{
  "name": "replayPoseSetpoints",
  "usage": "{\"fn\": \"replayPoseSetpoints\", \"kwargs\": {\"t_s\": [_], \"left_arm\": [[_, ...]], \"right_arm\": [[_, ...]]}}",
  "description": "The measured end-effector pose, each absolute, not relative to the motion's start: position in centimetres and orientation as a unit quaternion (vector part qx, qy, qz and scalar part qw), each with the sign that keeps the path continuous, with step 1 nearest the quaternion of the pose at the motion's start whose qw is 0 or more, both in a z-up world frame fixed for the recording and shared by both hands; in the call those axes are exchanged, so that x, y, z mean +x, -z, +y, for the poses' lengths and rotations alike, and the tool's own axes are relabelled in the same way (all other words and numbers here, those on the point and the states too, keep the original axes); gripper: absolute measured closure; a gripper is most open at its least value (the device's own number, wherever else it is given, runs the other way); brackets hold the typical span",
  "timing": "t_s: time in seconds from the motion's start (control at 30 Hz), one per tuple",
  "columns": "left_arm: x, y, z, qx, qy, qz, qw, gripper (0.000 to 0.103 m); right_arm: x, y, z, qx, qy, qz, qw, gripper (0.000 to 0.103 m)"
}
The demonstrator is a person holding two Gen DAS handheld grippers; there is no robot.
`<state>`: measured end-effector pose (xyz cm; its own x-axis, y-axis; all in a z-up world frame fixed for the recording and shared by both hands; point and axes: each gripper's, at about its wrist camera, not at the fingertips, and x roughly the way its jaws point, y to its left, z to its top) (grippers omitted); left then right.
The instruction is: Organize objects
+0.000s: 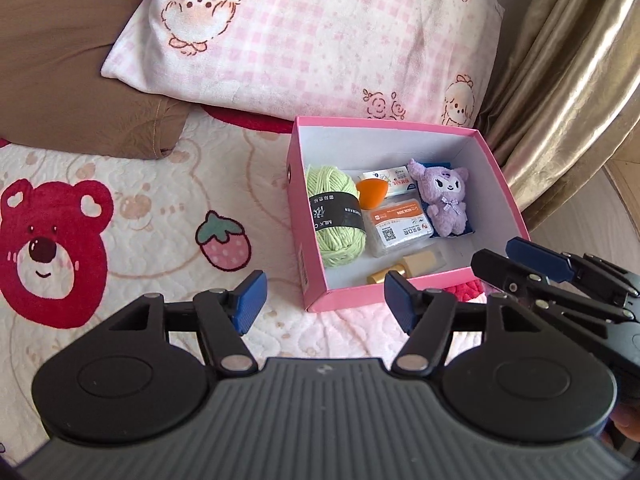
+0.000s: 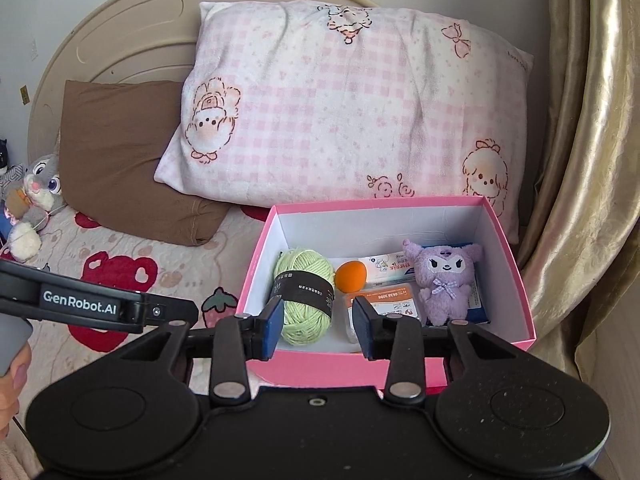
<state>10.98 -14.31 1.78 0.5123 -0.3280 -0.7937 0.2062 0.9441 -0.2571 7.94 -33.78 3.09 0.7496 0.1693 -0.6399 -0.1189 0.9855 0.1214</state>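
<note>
Evidently we see the sorting near its end. The pink box (image 2: pixel 400 368) sits on the bed (image 1: pixel 152 216), its far end close to the checked pillow (image 2: pixel 340 112), and it already holds the green yarn ball (image 2: pixel 306 296), the orange sponge (image 2: pixel 351 275), a white packet (image 2: pixel 386 268), a clear case with an orange label (image 2: pixel 382 300) and the purple plush (image 2: pixel 444 280), which lies on a blue-edged packet. In the left wrist view we also find a gold-capped bottle (image 1: pixel 404 268) lying against the near wall of the box; the right wrist view hides it behind that wall.

The left hand-held gripper (image 1: pixel 326 300) hangs above the bedspread at the near left corner of the box, its blue pads apart and nothing between them. The right hand-held gripper (image 2: pixel 320 326) hovers over the near wall, pads likewise apart and empty; the yarn seen between them lies beyond, untouched.

On the visible bedspread we find no loose item left to gather. A grey rabbit toy (image 2: pixel 36 196) rests at the far left edge, though whether it belongs to the task we cannot tell from this distorted margin. We judge the packing done, with at most a lid or a final check remaining.
</note>
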Motion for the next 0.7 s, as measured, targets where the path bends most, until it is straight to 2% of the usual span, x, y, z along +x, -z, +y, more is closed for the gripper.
{"fn": "replayPoseSetpoints", "kwargs": {"t_s": [0.07, 0.17, 0.27, 0.4, 0.43, 0.47, 0.63, 0.7], "left_arm": [[10.2, -2.0, -13.3, -0.061, 0.146, 0.469, 0.869, 0.039], [9.2, -2.2, -12.0, -0.057, 0.137, 0.468, 0.871, 0.038], [8.6, -2.3, -10.8, -0.061, 0.128, 0.468, 0.872, 0.038], [7.9, -2.1, -10.0, -0.057, 0.127, 0.466, 0.874, 0.037], [7.9, -2.0, -9.9, -0.055, 0.126, 0.465, 0.874, 0.035], [7.9, -1.8, -9.8, -0.053, 0.124, 0.464, 0.875, 0.028], [8.4, -1.3, -9.3, -0.049, 0.112, 0.466, 0.876, 0.026], [8.5, -1.2, -9.3, -0.043, 0.107, 0.467, 0.877, 0.022]], "right_arm": [[7.2, -3.7, -33.1, 0.036, -0.077, 0.342, 0.936, 0.052], [6.3, -4.5, -32.2, 0.029, -0.077, 0.342, 0.936, 0.039], [5.8, -4.8, -31.4, 0.024, -0.074, 0.343, 0.936, 0.035], [5.4, -4.5, -30.7, 0.024, -0.070, 0.353, 0.933, 0.022], [5.4, -4.3, -30.5, 0.023, -0.067, 0.356, 0.932, 0.020], [5.5, -4.1, -30.3, 0.022, -0.064, 0.359, 0.931, 0.017], [6.1, -3.5, -29.7, 0.022, -0.064, 0.378, 0.924, 0.009], [6.3, -3.2, -29.6, 0.022, -0.058, 0.385, 0.921, 0.006]]}}
